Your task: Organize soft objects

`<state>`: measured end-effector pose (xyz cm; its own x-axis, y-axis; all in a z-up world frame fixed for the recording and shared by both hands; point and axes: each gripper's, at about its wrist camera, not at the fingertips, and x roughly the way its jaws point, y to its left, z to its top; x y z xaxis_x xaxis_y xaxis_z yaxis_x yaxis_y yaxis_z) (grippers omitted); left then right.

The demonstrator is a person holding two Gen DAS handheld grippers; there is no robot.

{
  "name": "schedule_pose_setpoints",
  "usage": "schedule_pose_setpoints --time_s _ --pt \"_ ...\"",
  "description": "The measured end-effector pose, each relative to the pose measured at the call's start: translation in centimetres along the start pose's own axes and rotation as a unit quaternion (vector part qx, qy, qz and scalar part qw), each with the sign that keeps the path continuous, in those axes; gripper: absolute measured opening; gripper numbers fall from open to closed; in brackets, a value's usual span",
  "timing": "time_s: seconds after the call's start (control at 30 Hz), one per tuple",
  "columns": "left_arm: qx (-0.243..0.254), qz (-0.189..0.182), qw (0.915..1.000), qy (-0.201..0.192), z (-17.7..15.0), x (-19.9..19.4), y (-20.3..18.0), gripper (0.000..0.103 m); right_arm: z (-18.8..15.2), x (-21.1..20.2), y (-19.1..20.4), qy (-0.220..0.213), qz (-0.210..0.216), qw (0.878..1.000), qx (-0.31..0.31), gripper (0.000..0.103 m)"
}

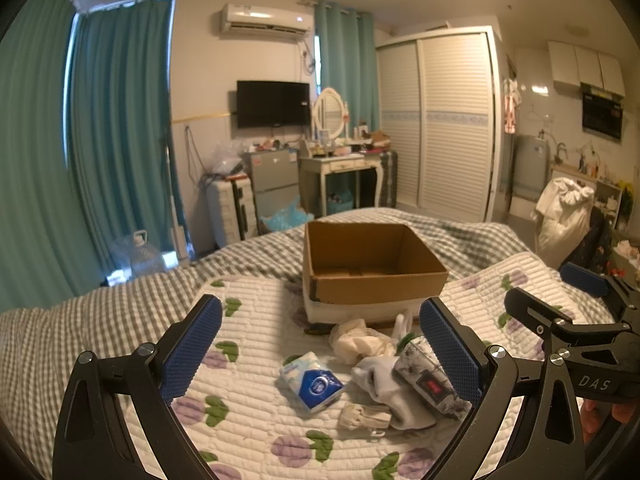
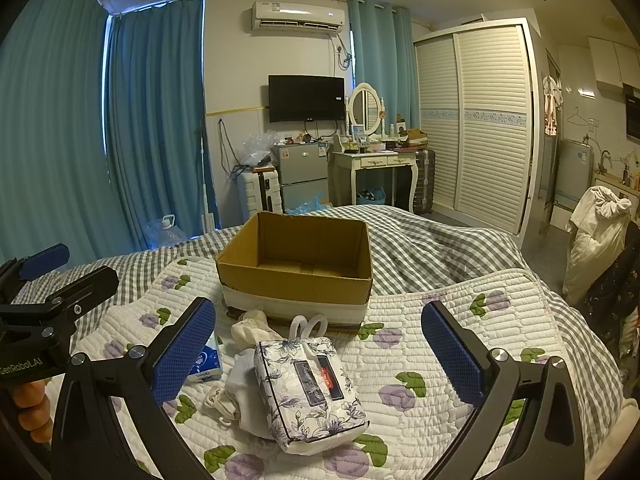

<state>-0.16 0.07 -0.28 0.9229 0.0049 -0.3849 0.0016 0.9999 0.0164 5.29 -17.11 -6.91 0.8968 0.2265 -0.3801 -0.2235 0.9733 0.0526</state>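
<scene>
An open cardboard box (image 1: 372, 276) (image 2: 296, 276) stands on the quilt with nothing inside. In front of it lies a small pile: a blue-and-white tissue pack (image 1: 312, 386) (image 2: 208, 362), a floral tissue pouch (image 1: 430, 384) (image 2: 310, 392), white socks (image 1: 380, 380) (image 2: 244, 396) and a cream cloth (image 1: 358, 340) (image 2: 252, 330). My left gripper (image 1: 320, 344) hovers open over the pile, holding nothing. My right gripper (image 2: 318, 348) is open too, with the floral pouch below and between its fingers. Each gripper shows at the edge of the other's view.
The white quilt with purple flowers (image 2: 440, 360) covers a grey checked bedspread (image 1: 80, 320). Beyond the bed are teal curtains, a water jug (image 2: 166, 232), a suitcase, a small fridge, a dressing table (image 2: 376, 160) and a slatted wardrobe. A white bundle (image 2: 596, 232) hangs at the right.
</scene>
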Motion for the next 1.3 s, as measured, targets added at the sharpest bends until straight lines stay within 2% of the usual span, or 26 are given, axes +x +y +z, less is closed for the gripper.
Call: schedule_pose_setpoints --time_s 1.3 --pt "0.006 -0.001 1.0000 0.000 -0.38 -0.30 0.00 0.102 0.40 0.16 0.07 0.003 -0.004 1.000 -0.013 0.103"
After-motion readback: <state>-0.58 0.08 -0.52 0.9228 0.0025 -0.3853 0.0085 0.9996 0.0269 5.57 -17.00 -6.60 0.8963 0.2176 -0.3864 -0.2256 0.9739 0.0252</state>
